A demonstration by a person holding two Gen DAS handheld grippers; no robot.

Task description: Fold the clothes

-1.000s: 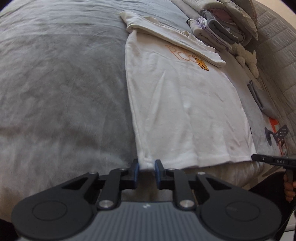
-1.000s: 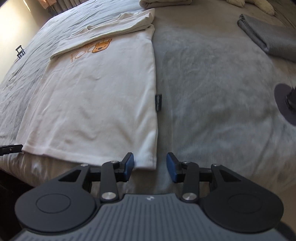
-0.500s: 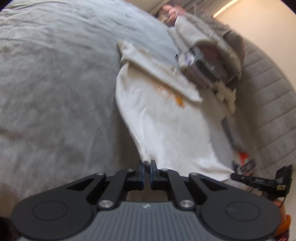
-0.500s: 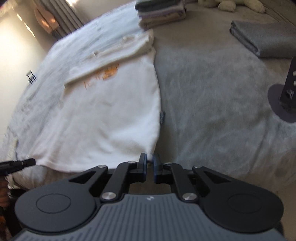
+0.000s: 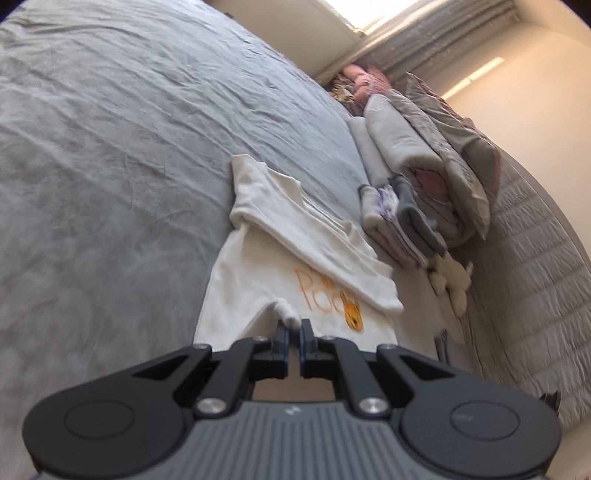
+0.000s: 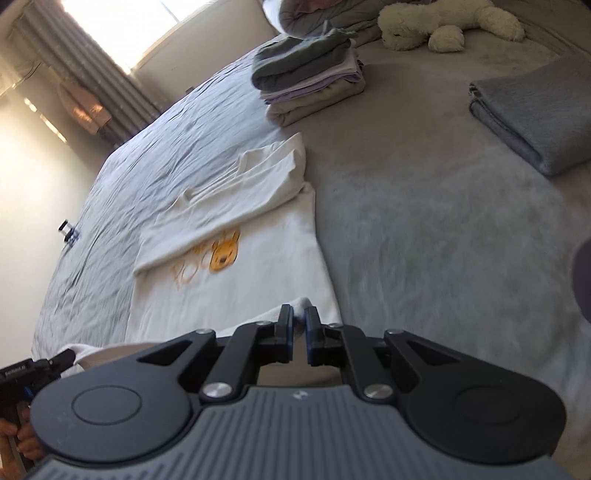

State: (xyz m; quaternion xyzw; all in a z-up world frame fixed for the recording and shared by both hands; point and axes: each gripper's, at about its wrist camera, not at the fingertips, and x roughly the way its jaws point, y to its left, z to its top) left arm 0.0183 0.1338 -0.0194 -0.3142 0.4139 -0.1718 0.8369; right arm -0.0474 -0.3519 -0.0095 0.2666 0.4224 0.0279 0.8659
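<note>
Open grey bedcover [image 5: 110, 166] lies unobstructed to the left of the white T-shirt [image 6: 236, 284]. Beyond the shirt's collar end, a stack of folded clothes [image 6: 310, 85] blocks passage. Right of the shirt, bare cover extends to a folded grey blanket [image 6: 535, 114]. A plush toy [image 6: 443, 26] occupies the far edge.

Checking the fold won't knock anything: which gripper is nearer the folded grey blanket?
Right. The right gripper, holding the white T-shirt's hem corner, is on the side facing the grey blanket; the left gripper holds the far hem corner.
</note>
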